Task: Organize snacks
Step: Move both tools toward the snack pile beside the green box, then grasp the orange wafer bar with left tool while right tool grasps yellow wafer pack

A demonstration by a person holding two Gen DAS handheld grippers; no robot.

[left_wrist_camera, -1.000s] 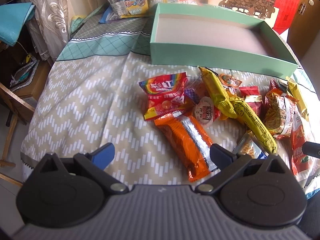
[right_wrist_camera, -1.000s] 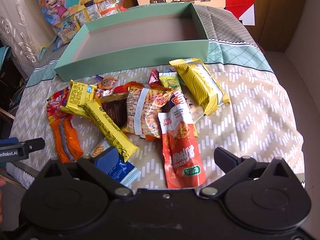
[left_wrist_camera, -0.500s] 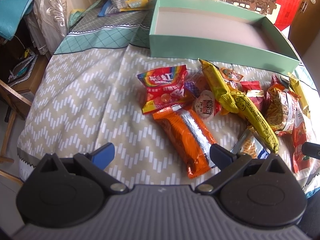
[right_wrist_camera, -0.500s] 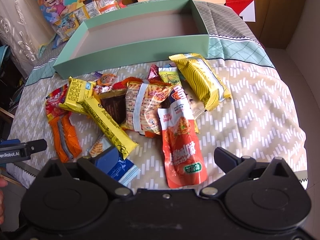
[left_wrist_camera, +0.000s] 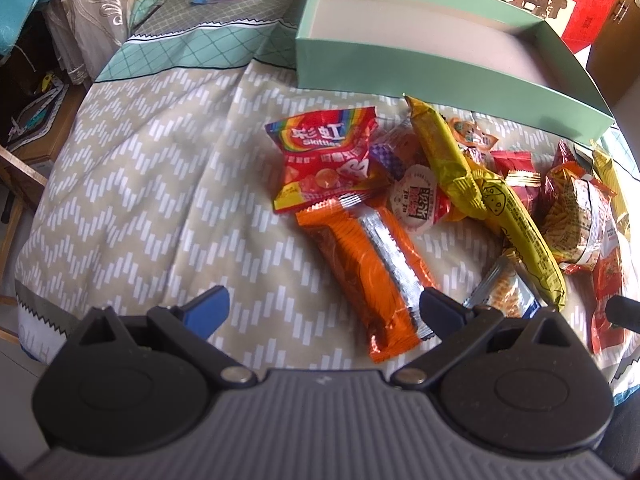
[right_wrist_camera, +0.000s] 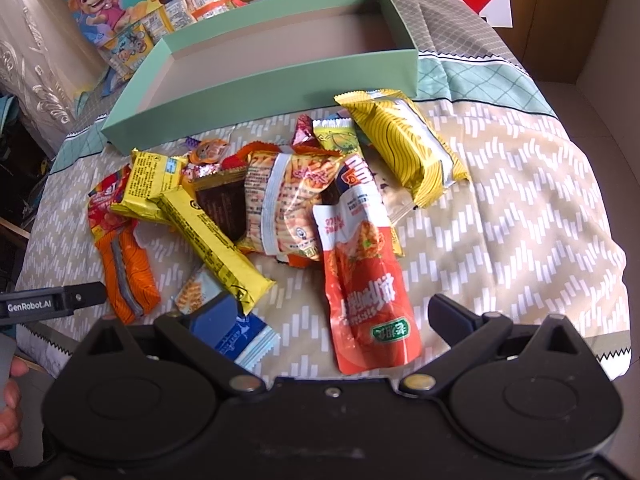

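A heap of snack packs lies on the patterned cloth in front of an empty mint-green box (left_wrist_camera: 440, 68) (right_wrist_camera: 280, 76). Nearest my left gripper (left_wrist_camera: 324, 308) is an orange wafer pack (left_wrist_camera: 368, 268); it lies between the wide-open fingers, close to the right one. Behind it sits a red Skittles bag (left_wrist_camera: 328, 160), beside long yellow bars (left_wrist_camera: 516, 220). My right gripper (right_wrist_camera: 332, 316) is open over the near end of a red sauce pouch (right_wrist_camera: 368, 280), with a blue cracker pack (right_wrist_camera: 228, 328) at its left finger. A yellow striped pack (right_wrist_camera: 404, 140) lies further right.
Cartoon-printed snack bags (right_wrist_camera: 132, 12) stand behind the box at the back left. A curtain and a wooden frame (left_wrist_camera: 16, 168) border the table's left edge. The cloth-covered table edge (right_wrist_camera: 600, 344) drops off at the near right. A person's hand (right_wrist_camera: 10, 408) shows at lower left.
Both grippers have moved forward and lower toward the snack heap, so the packs look nearer. The left one now has the orange wafer pack between its fingers. Neither has changed its opening.
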